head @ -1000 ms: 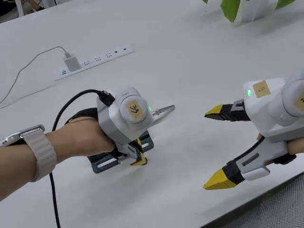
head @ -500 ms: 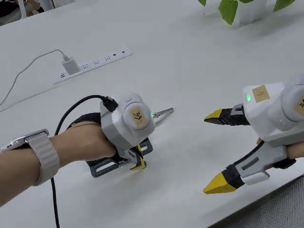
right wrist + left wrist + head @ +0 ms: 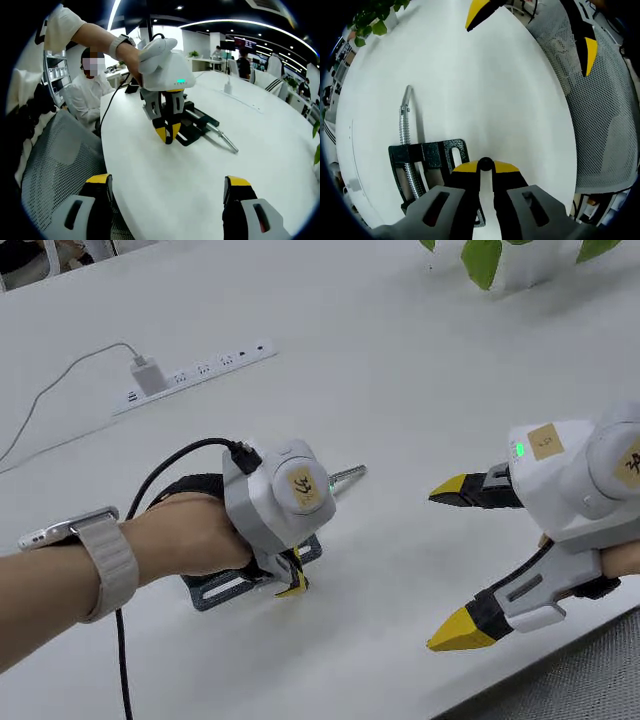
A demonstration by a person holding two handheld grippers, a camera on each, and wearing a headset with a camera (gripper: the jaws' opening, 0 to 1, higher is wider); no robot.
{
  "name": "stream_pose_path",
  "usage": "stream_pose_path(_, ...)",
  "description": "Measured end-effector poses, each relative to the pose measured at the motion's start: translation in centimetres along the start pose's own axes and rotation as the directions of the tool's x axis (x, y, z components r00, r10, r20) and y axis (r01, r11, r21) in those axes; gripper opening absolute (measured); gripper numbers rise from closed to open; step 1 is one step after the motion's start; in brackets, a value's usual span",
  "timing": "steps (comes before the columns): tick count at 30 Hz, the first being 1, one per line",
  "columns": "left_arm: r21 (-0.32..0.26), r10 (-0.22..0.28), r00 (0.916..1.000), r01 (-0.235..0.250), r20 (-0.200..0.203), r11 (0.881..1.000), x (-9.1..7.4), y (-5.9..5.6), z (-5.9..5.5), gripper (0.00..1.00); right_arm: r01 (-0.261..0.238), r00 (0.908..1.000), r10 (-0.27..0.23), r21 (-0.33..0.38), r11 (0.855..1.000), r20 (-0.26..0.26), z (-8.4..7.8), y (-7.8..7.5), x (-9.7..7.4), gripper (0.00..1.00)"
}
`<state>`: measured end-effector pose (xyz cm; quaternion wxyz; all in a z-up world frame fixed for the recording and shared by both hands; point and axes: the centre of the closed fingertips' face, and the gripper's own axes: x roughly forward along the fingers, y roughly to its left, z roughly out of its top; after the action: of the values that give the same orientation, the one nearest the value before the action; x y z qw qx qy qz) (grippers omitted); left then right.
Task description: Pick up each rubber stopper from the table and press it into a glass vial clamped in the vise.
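My left gripper (image 3: 291,585) hangs low over the black vise (image 3: 214,587), whose steel screw handle (image 3: 346,475) points right. In the left gripper view its yellow tips (image 3: 485,167) are pinched on a small dark round rubber stopper (image 3: 485,163), just beside the vise (image 3: 427,152). The right gripper view has the left gripper (image 3: 167,134) pointing down in front of the vise (image 3: 197,122). My right gripper (image 3: 446,560) floats wide open to the right, near the table's front edge, with nothing between its fingers (image 3: 98,181). I cannot make out a glass vial.
A white power strip (image 3: 195,370) with a charger plugged in lies at the back left, its cable trailing off left. Plant leaves (image 3: 485,255) hang at the far edge. A grey mesh chair (image 3: 55,160) and a seated person (image 3: 87,95) are beyond the table edge.
My left gripper has shifted slightly right and rolled a little above the vise. The right gripper has stayed open and almost still.
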<state>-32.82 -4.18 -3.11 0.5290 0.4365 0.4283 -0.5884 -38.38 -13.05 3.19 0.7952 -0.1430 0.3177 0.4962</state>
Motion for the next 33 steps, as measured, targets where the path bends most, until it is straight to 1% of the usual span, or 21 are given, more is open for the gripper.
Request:
stream_pose_path(5,-0.006,0.009,0.9999,-0.009,-0.012,1.000,0.0,0.0,0.0,0.04,-0.006,1.0000,0.006,-0.005,1.000,-0.003,0.2,0.4,0.1,0.91)
stream_pose_path(8,-0.009,0.017,0.9998,-0.017,-0.007,1.000,0.0,-0.1,0.0,0.04,-0.011,0.9999,0.011,-0.008,1.000,-0.004,0.3,0.6,0.2,0.91)
stream_pose_path(11,-0.032,0.028,0.9995,-0.027,0.018,0.999,-0.1,0.0,-0.1,0.03,-0.017,0.9998,0.017,-0.011,1.000,-0.003,0.3,0.8,0.3,0.91)
stream_pose_path(14,-0.068,0.040,0.9978,-0.036,0.052,0.997,-0.1,0.0,-0.1,0.03,-0.023,0.9997,0.023,-0.013,1.000,-0.003,0.3,1.0,0.5,0.91)
stream_pose_path(15,-0.090,0.048,0.9962,-0.041,0.073,0.995,-0.2,0.1,-0.1,0.03,-0.026,0.9997,0.026,-0.013,1.000,-0.003,0.3,1.1,0.5,0.91)
stream_pose_path(17,-0.149,0.068,0.9914,-0.051,0.112,0.988,-0.2,0.2,-0.1,0.03,-0.029,0.9996,0.029,-0.018,0.999,-0.001,0.4,1.2,0.6,0.91)
stream_pose_path(19,-0.178,0.084,0.9871,-0.059,0.136,0.982,-0.4,0.2,-0.1,0.03,-0.034,0.9994,0.034,-0.019,0.999,-0.004,0.4,1.4,0.6,0.90)
stream_pose_path(21,-0.249,0.089,0.9771,-0.039,0.193,0.968,-0.7,-0.1,0.1,0.03,-0.036,0.9994,0.036,-0.024,0.999,-0.004,0.5,1.5,0.7,0.90)
stream_pose_path(22,-0.307,0.096,0.9656,-0.017,0.242,0.951,-1.1,-0.2,0.4,0.03,-0.038,0.9993,0.038,-0.024,0.999,-0.004,0.5,1.6,0.7,0.90)
stream_pose_path(23,-0.342,0.094,0.9553,0.007,0.280,0.940,-1.4,-0.4,0.7,0.03,-0.039,0.9992,0.039,-0.025,0.999,-0.003,0.6,1.6,0.7,0.90)
stream_pose_path(24,-0.396,0.115,0.9411,0.021,0.318,0.918,-1.9,-0.3,0.8,0.03,-0.040,0.9992,0.040,-0.026,0.999,-0.002,0.6,1.7,0.7,0.90)
stream_pose_path(25,-0.421,0.121,0.9336,0.035,0.337,0.906,-2.2,-0.3,0.8,0.03,-0.041,0.9992,0.041,-0.027,0.999,-0.002,0.6,1.7,0.8,0.90)
stream_pose_path(26,-0.437,0.123,0.9224,0.053,0.366,0.898,-2.5,-0.5,1.0,0.03,-0.042,0.9991,0.042,-0.026,0.999,-0.002,0.7,1.7,0.8,0.90)
stream_pose_path(27,-0.473,0.140,0.9107,0.067,0.389,0.878,-3.0,-0.5,0.9,0.03,-0.045,0.9990,0.044,-0.026,0.999,-0.003,0.7,1.8,0.9,0.90)
stream_pose_path(28,-0.489,0.145,0.9035,0.079,0.403,0.869,-3.3,-0.6,1.0,0.03,-0.046,0.9989,0.046,-0.028,0.999,-0.003,0.7,1.9,1.0,0.90)
stream_pose_path(29,-0.498,0.146,0.8965,0.092,0.418,0.862,-3.6,-0.7,1.0,0.03,-0.047,0.9989,0.047,-0.030,0.998,-0.003,0.8,1.9,1.1,0.90)
stream_pose_path(30,-0.522,0.166,0.8802,0.104,0.445,0.847,-4.1,-0.8,1.2,0.04,-0.049,0.9988,0.049,-0.033,0.998,-0.002,0.9,2.0,1.2,0.90)
stream_pose_path(31,-0.538,0.165,0.8734,0.125,0.458,0.833,-4.4,-1.0,1.1,0.04,-0.050,0.9987,0.050,-0.033,0.998,0.000,1.0,2.1,1.2,0.90)
stream_pose_path(32,-0.557,0.180,0.8559,0.143,0.485,0.818,-5.0,-1.0,1.3,0.04,-0.051,0.9987,0.052,-0.034,0.998,0.003,1.1,2.2,1.3,0.89)
stream_pose_path(33,-0.572,0.185,0.8444,0.165,0.503,0.804,-5.2,-1.1,1.3,0.04,-0.051,0.9986,0.052,-0.035,0.998,0.007,1.3,2.2,1.4,0.89)
